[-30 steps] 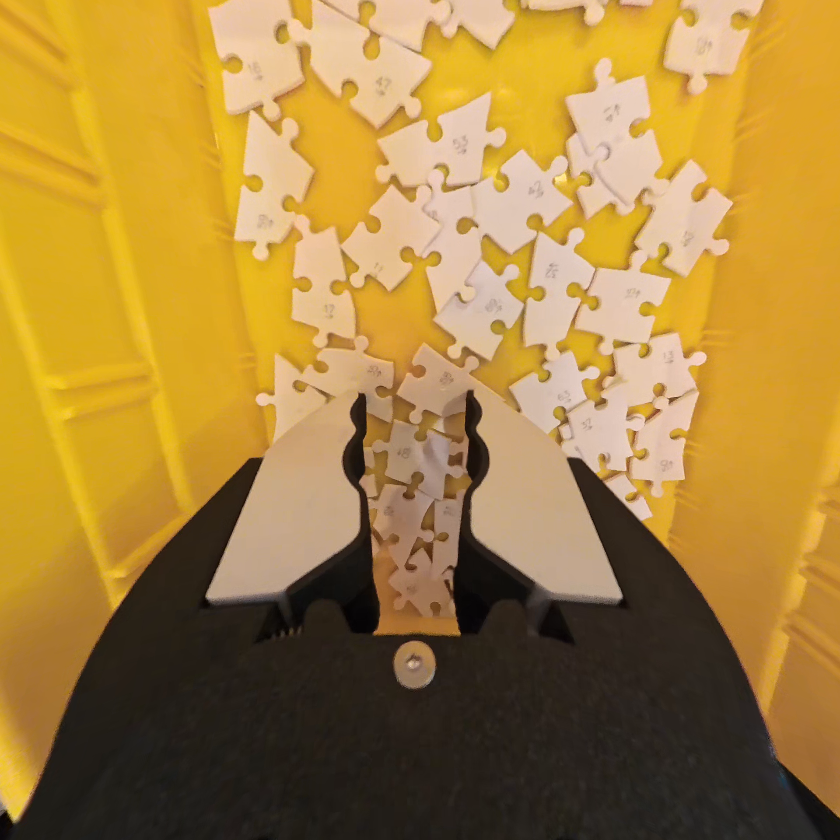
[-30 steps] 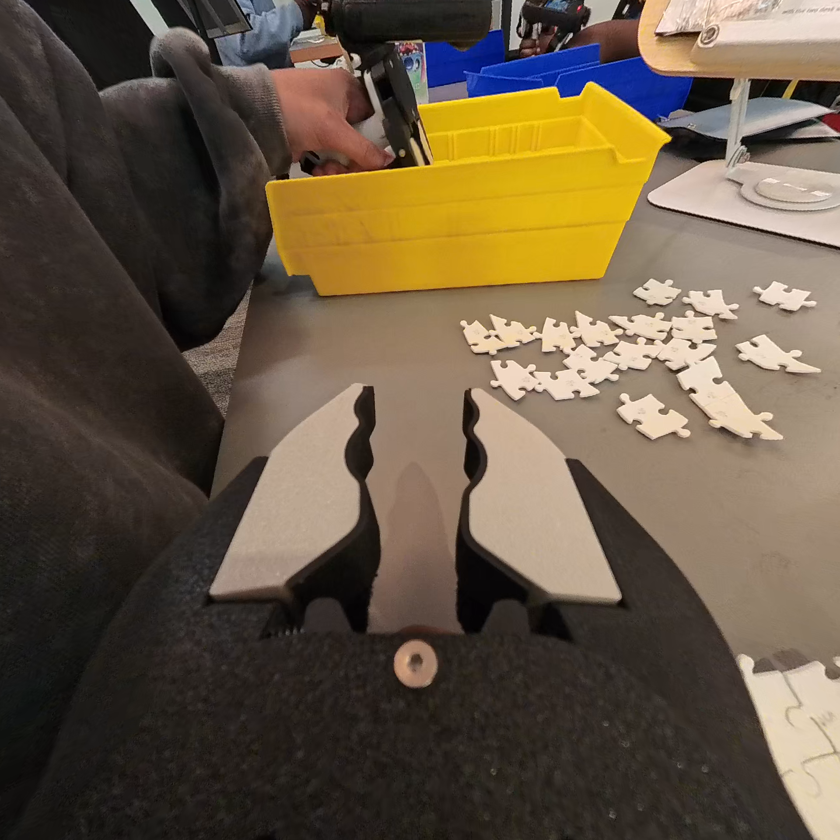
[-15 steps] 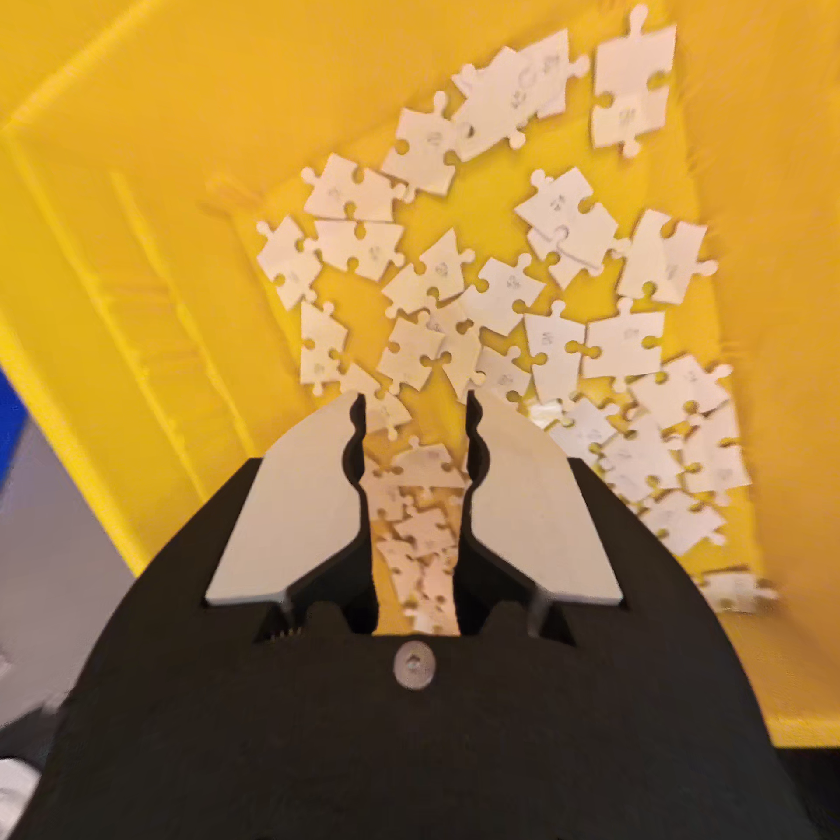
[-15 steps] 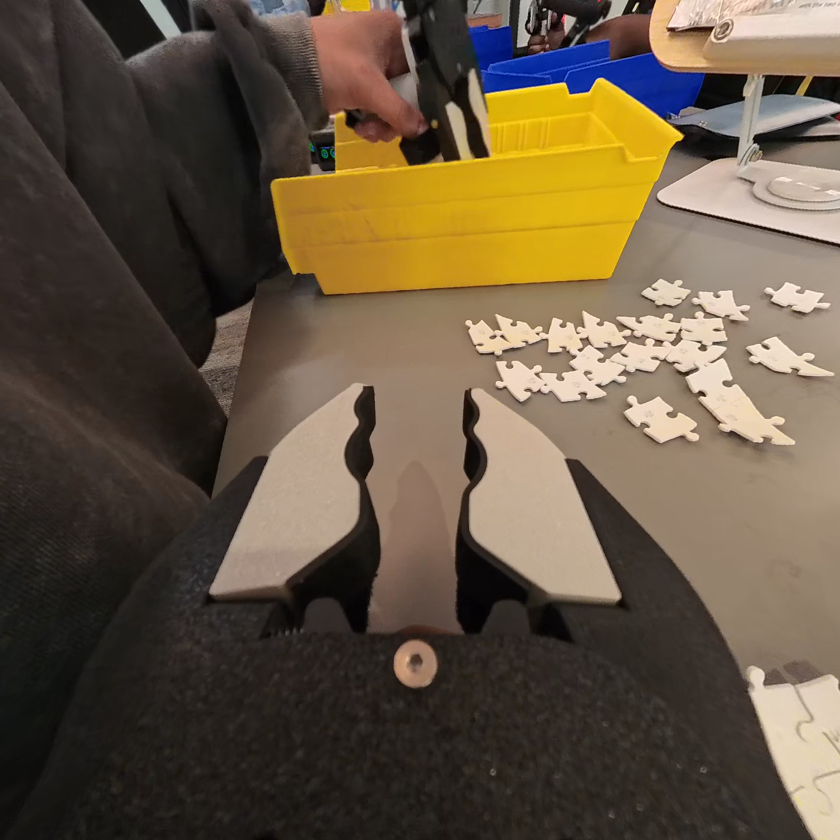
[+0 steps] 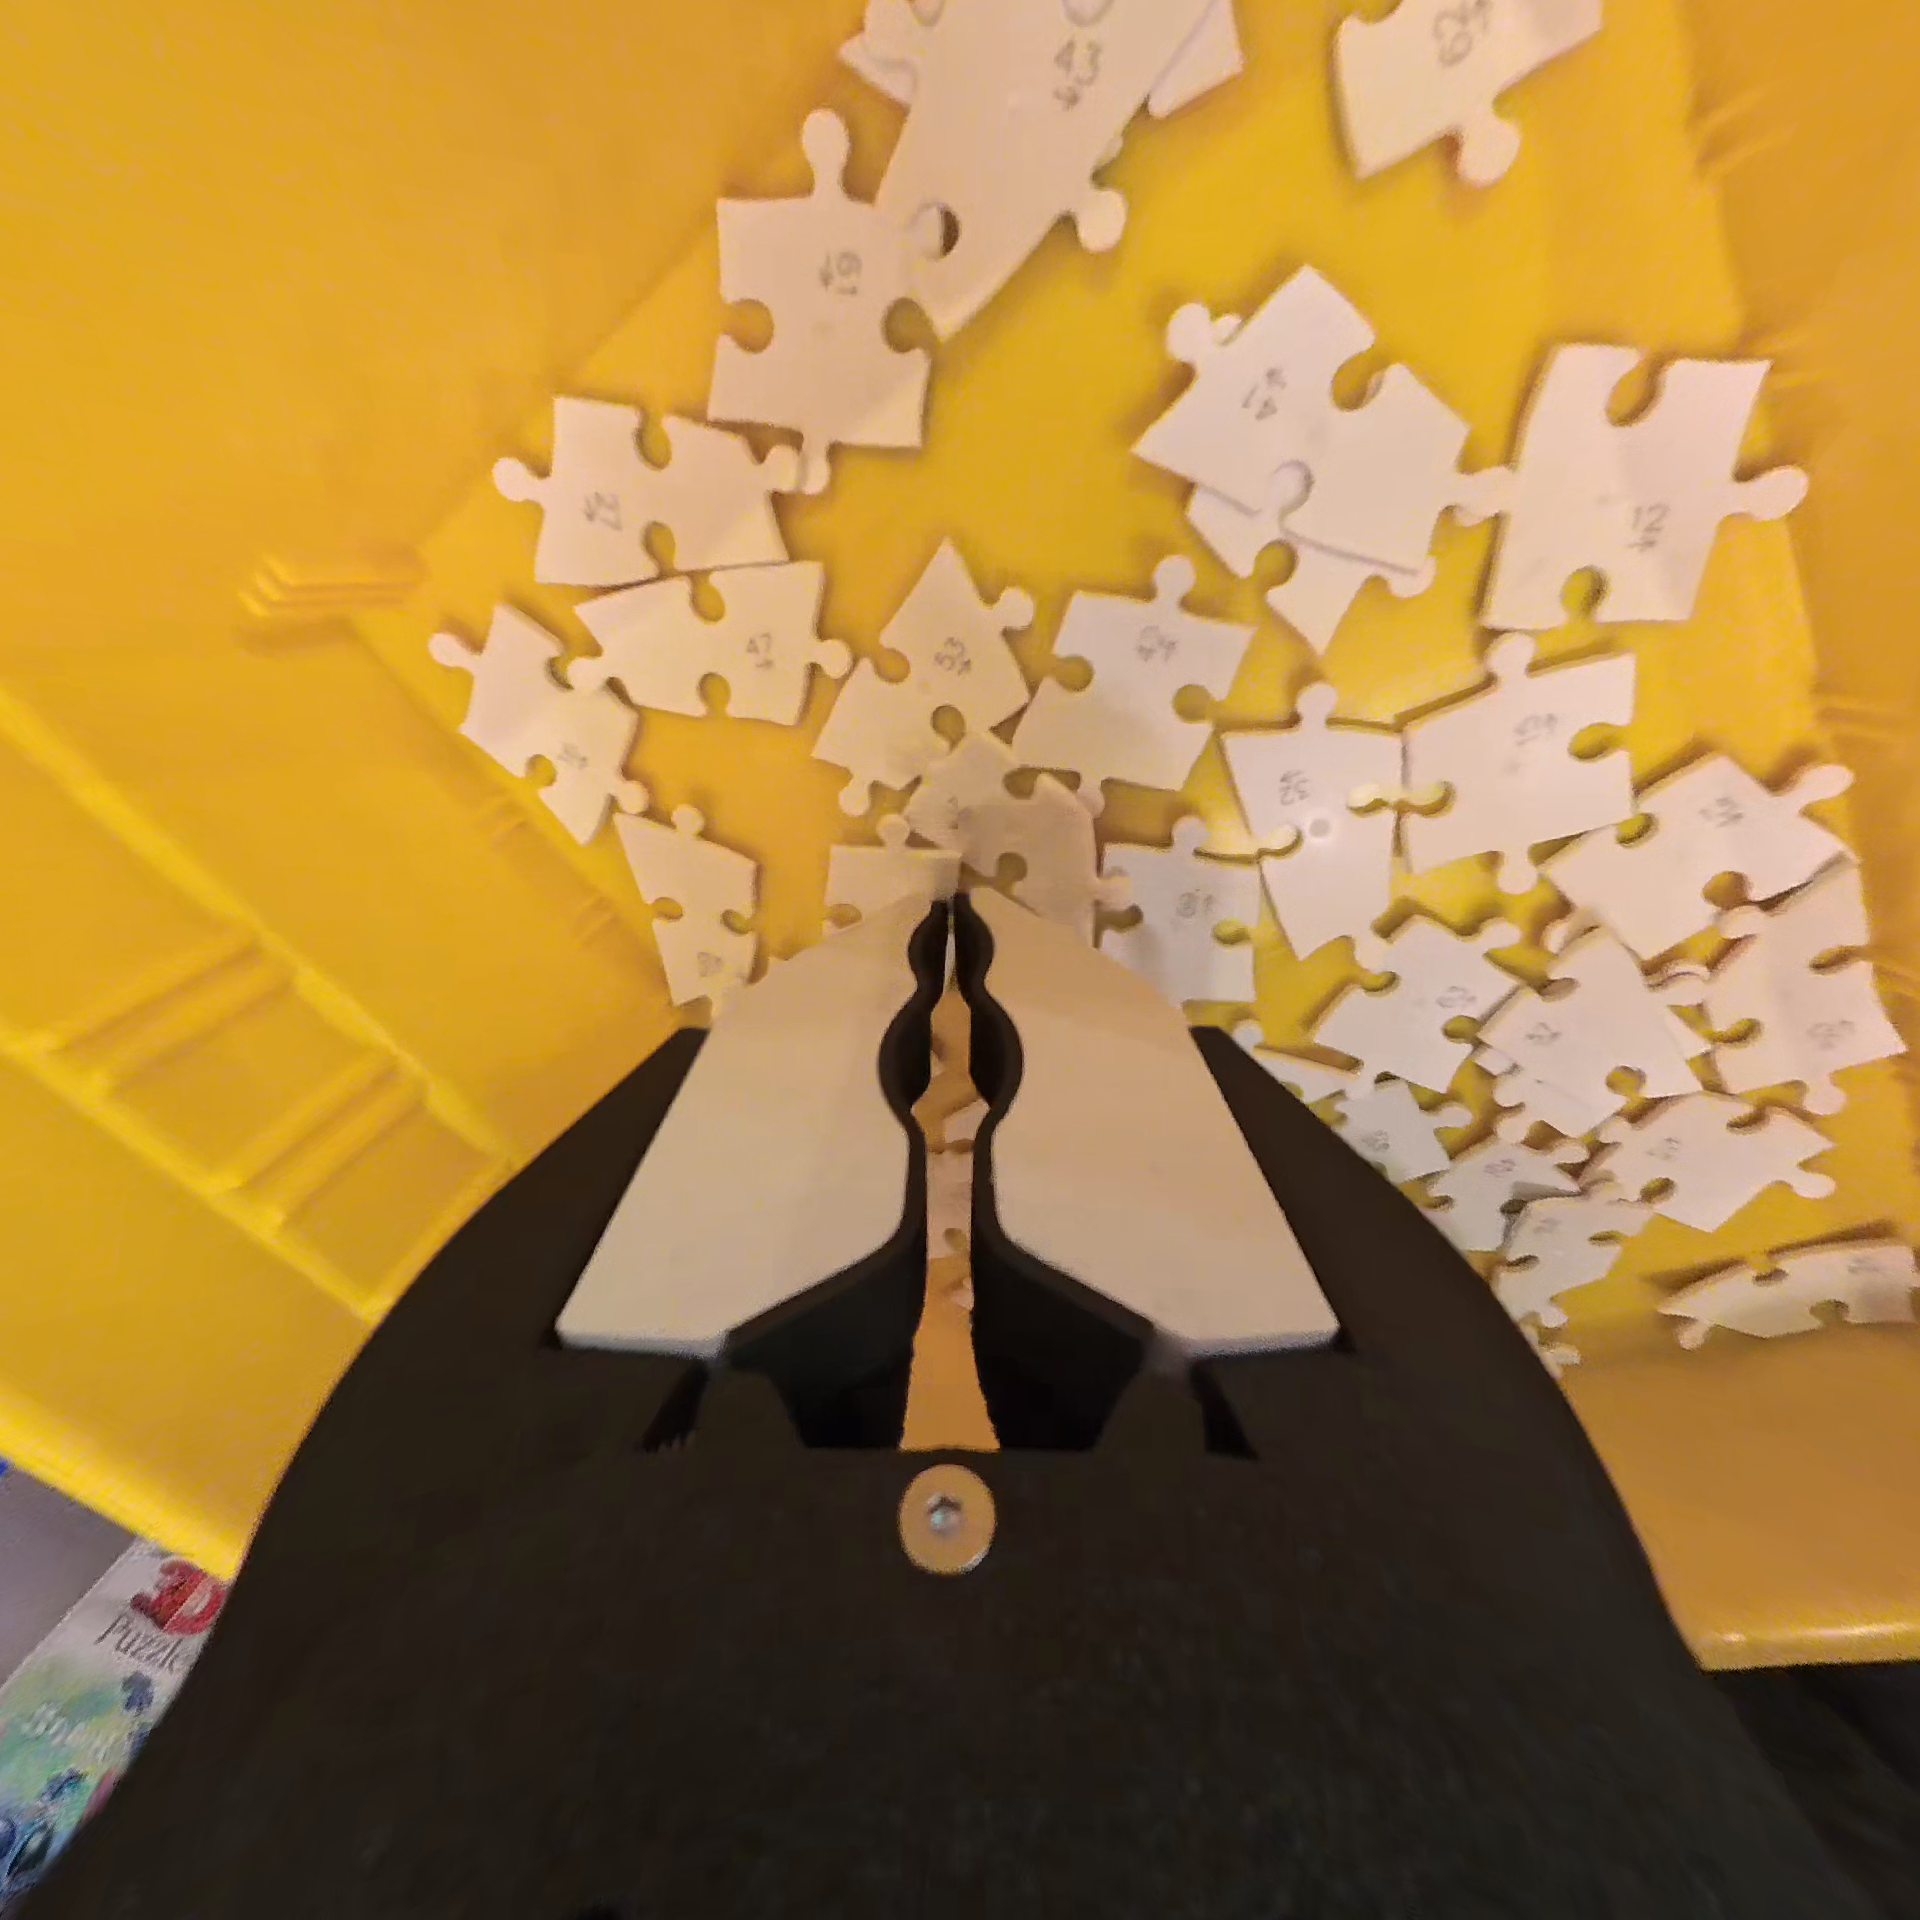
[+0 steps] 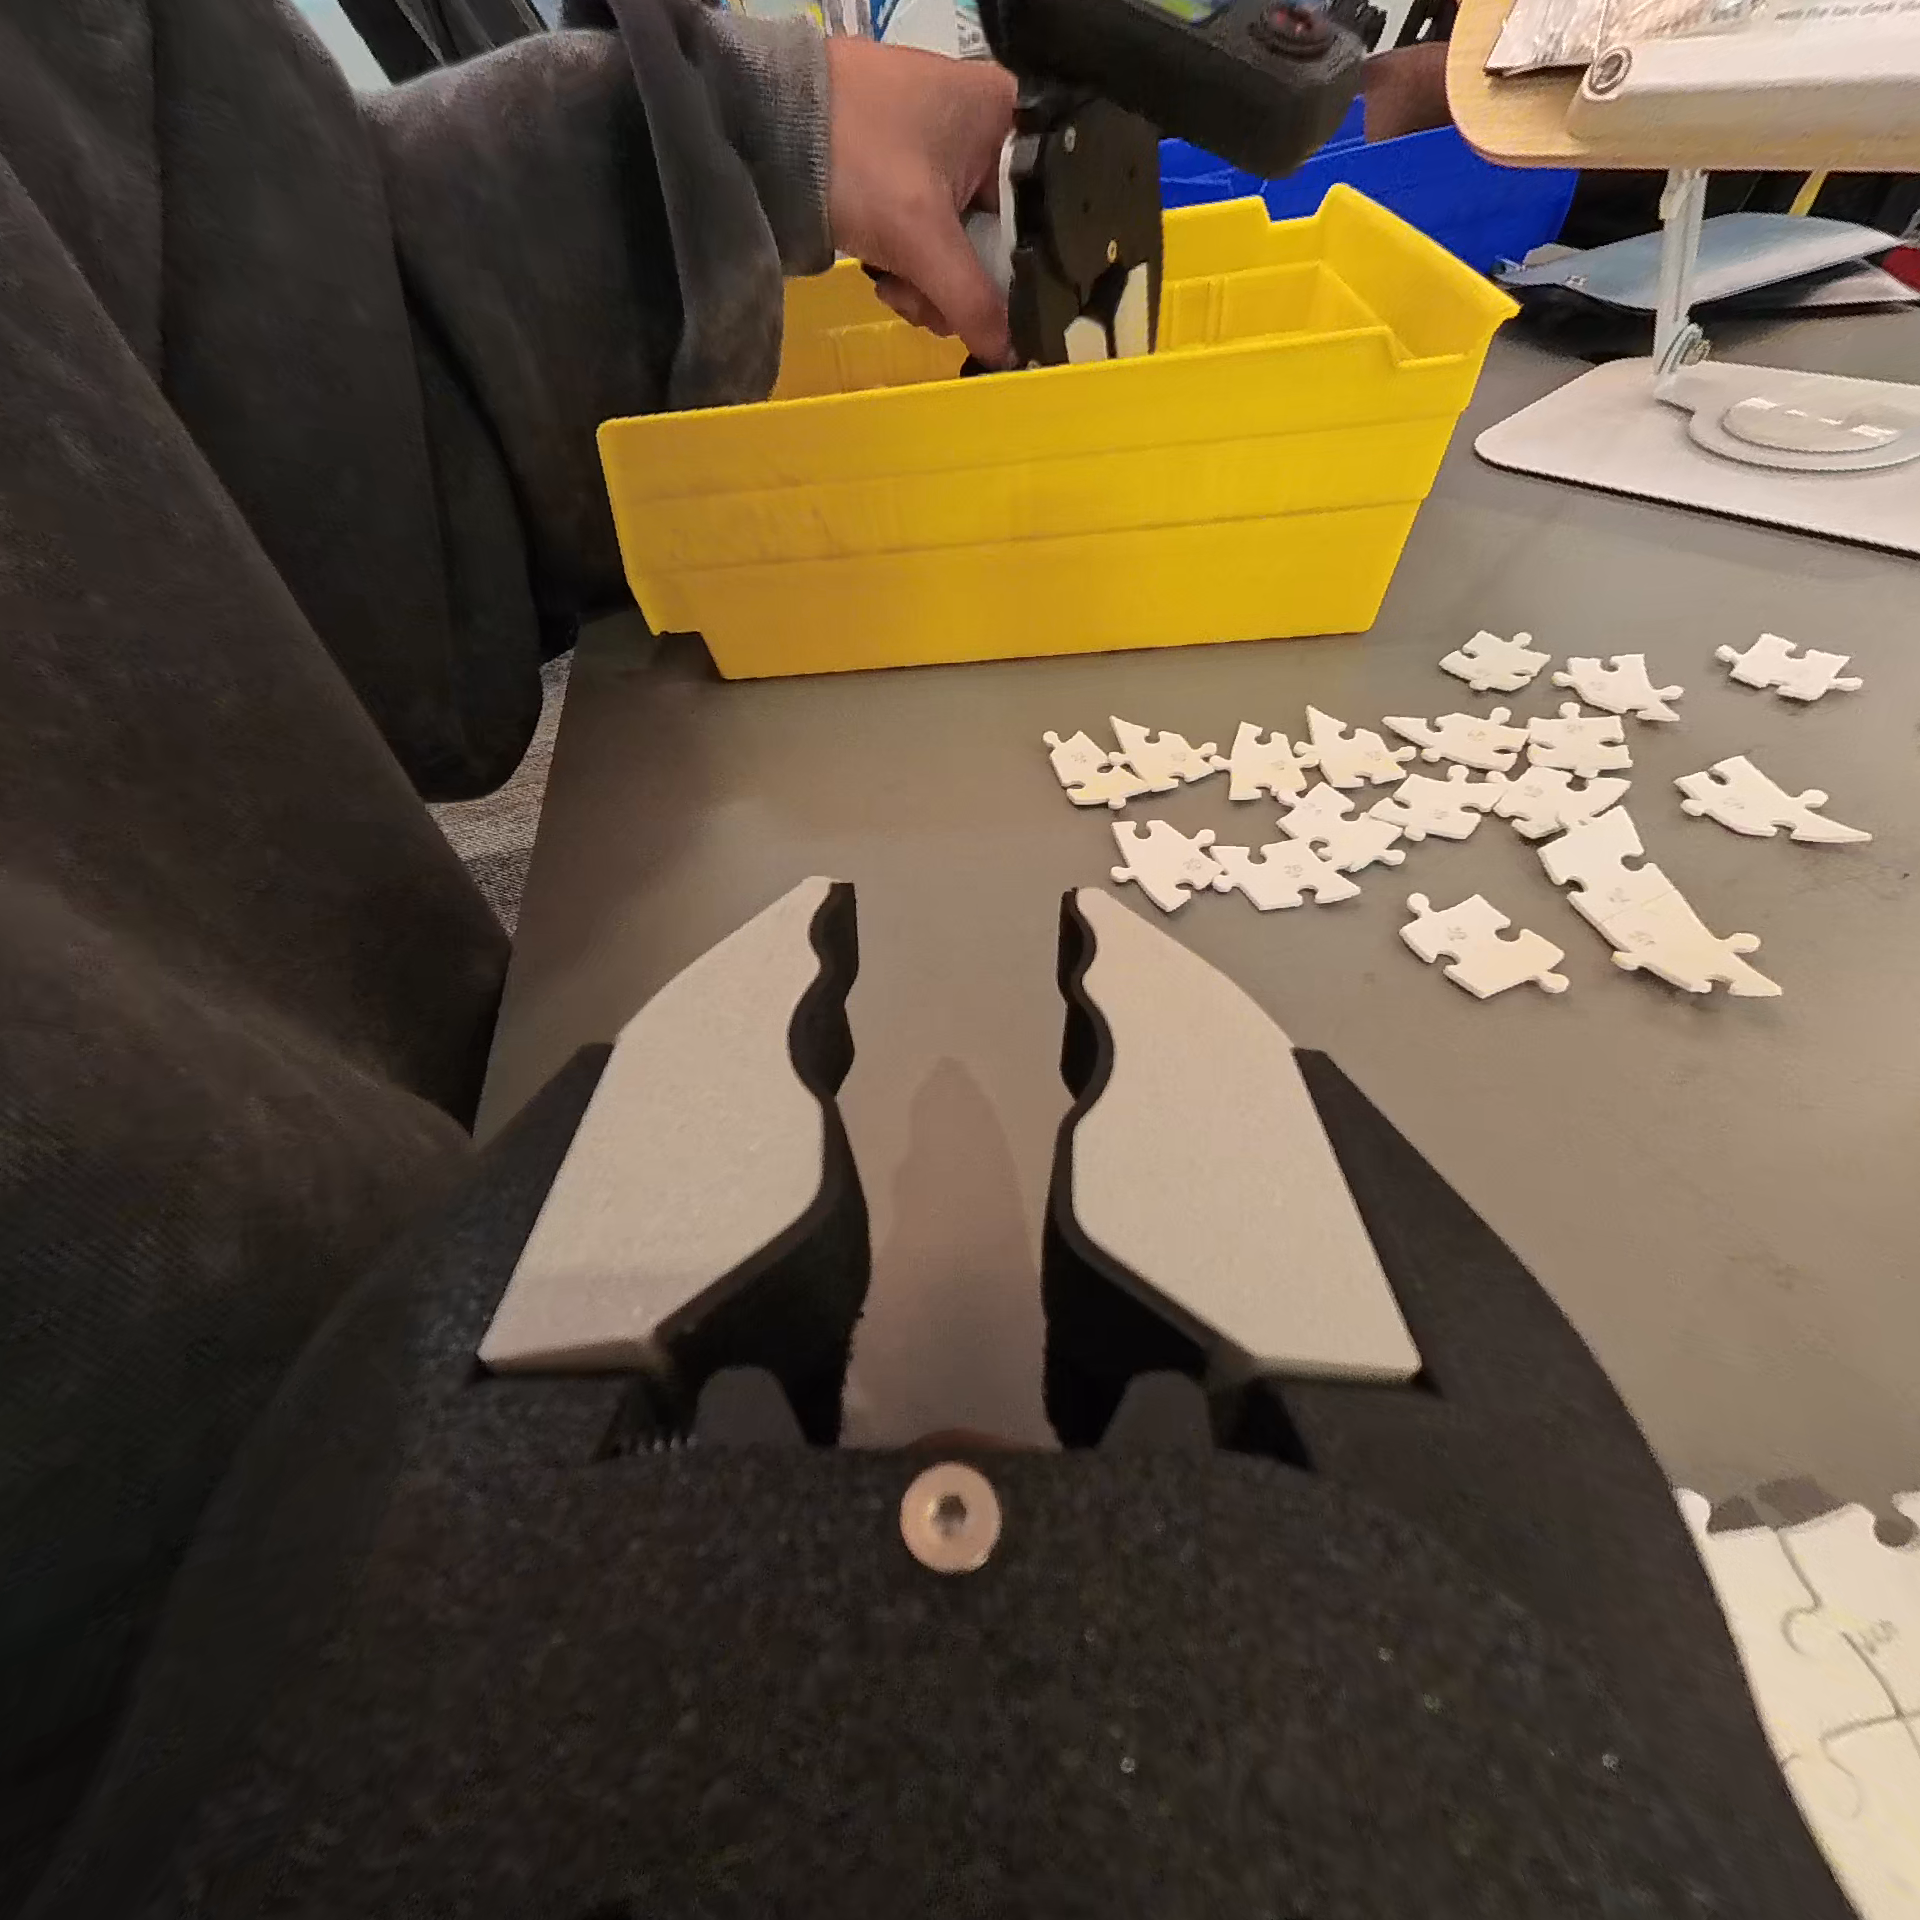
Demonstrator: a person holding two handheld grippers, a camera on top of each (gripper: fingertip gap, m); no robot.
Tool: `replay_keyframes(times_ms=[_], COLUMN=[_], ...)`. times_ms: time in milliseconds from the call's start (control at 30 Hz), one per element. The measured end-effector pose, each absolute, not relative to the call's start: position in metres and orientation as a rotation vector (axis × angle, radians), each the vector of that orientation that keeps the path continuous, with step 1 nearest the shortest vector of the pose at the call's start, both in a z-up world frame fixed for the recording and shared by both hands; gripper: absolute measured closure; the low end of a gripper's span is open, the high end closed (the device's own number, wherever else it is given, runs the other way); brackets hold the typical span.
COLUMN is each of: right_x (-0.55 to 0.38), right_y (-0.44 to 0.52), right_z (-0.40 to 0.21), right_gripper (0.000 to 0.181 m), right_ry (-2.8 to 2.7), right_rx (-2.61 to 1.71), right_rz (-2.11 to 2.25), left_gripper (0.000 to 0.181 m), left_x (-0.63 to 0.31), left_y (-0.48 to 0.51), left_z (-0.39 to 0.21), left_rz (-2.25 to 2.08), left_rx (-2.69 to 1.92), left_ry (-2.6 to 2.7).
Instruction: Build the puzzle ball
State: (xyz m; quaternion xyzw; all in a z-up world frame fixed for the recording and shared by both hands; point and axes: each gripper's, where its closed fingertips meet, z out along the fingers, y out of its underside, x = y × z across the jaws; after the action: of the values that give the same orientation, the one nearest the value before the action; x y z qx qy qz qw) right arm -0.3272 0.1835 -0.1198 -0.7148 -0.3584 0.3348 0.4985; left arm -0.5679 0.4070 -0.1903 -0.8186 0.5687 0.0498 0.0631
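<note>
My left gripper (image 5: pixel 951 904) is inside the yellow bin (image 5: pixel 260 520), its jaws closed on the edge of a white puzzle piece (image 5: pixel 1013 821) that sticks up past the tips. Several white numbered pieces (image 5: pixel 1320 457) lie face down on the bin floor around it. In the right wrist view the left gripper (image 6: pixel 1101 322) points down into the same bin (image 6: pixel 1039 540). My right gripper (image 6: pixel 956 904) is open and empty, low over the grey table (image 6: pixel 831 779). Several loose pieces (image 6: pixel 1351 790) lie to its right. A joined patch of pieces (image 6: pixel 1829 1662) lies at the lower right.
The person's dark sleeve (image 6: pixel 260 520) fills the left of the right wrist view. A white stand base (image 6: pixel 1714 447) and blue bins (image 6: pixel 1434 177) are behind the yellow bin. A printed puzzle box (image 5: pixel 94 1704) lies outside the bin's near-left corner. The tips of one gripper are about 35 centimeters away from the tips of the other.
My left gripper has dropped closer to the bin floor and closed from open onto a puzzle piece. My right gripper has stayed open in about the same place.
</note>
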Motion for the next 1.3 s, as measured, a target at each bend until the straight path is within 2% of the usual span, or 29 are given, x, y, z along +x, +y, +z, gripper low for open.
replay_keyframes(times_ms=[67, 133, 200, 500, 667, 967, 1133, 1300], right_x=[-0.327, -0.326, -0.326, -0.325, -0.324, -0.322, -0.323, -0.322], right_y=[0.183, 0.183, 0.183, 0.183, 0.183, 0.183, 0.182, 0.181], right_z=[-0.119, -0.119, -0.119, -0.119, -0.118, -0.117, -0.115, -0.110], right_gripper=[0.144, 0.144, 0.144, 0.144, 0.144, 0.144, 0.144, 0.145], right_ry=[-0.869, -0.866, -0.862, -0.864, -0.862, -0.854, -0.857, -0.852], right_rx=[-1.726, -1.726, -1.724, -1.725, -1.726, -1.722, -1.712, -1.693], right_rz=[0.813, 0.815, 0.820, 0.809, 0.807, 0.809, 0.814, 0.822], left_gripper=[0.178, 0.156, 0.147, 0.139, 0.156, 0.156, 0.156, 0.156], left_x=[-0.574, -0.578, -0.579, -0.578, -0.577, -0.584, -0.579, -0.533], left_y=[0.406, 0.406, 0.406, 0.414, 0.405, 0.406, 0.402, 0.366], left_z=[-0.189, -0.185, -0.180, -0.188, -0.191, -0.181, -0.132, -0.052], left_rz=[0.175, 0.158, 0.097, 0.126, 0.004, 0.118, 0.106, -0.092], left_rx=[-2.480, -2.495, -2.515, -2.549, -2.695, -2.626, -2.525, -2.334], left_ry=[1.702, 1.655, 1.612, 1.684, 1.679, 1.664, 1.455, 1.220])
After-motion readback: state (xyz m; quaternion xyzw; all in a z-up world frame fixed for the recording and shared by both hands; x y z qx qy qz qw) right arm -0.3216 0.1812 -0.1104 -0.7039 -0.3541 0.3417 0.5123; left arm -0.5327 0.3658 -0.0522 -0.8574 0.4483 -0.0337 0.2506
